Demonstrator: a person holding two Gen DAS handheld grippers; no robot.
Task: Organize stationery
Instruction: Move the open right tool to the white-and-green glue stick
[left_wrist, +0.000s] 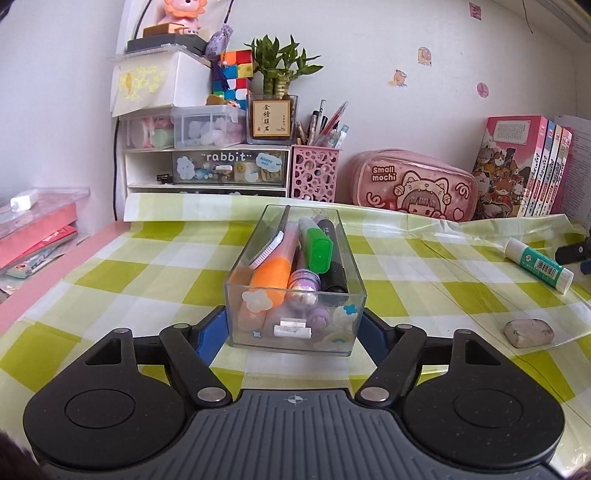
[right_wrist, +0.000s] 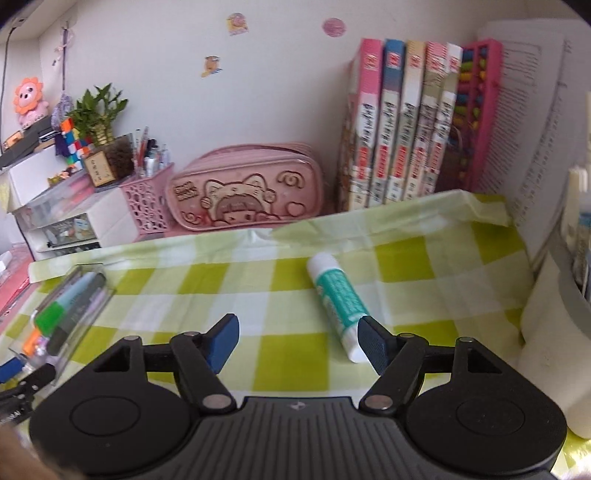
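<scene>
A clear plastic box (left_wrist: 355, 266) stands on the green checked cloth in the left wrist view. It holds a green-capped marker (left_wrist: 319, 251), an orange marker (left_wrist: 271, 277), a black marker and other small items. My left gripper (left_wrist: 293, 325) is shut on the box, its blue pads pressed against both side walls at the near end. A green-and-white glue stick (right_wrist: 338, 299) lies on the cloth in the right wrist view. My right gripper (right_wrist: 297, 325) stands open with bare cloth between its fingers, and the glue stick's white end lies just by the right fingertip. A grey eraser (left_wrist: 529, 332) lies to the right of the box.
Along the back wall stand a white drawer organiser (left_wrist: 207, 166), a pink pen holder (left_wrist: 314, 173), a pink pencil case (left_wrist: 413, 184) and a row of books (left_wrist: 524, 170). A white paper roll (right_wrist: 550, 369) stands at the right edge. Red folders (left_wrist: 37, 229) lie at the left.
</scene>
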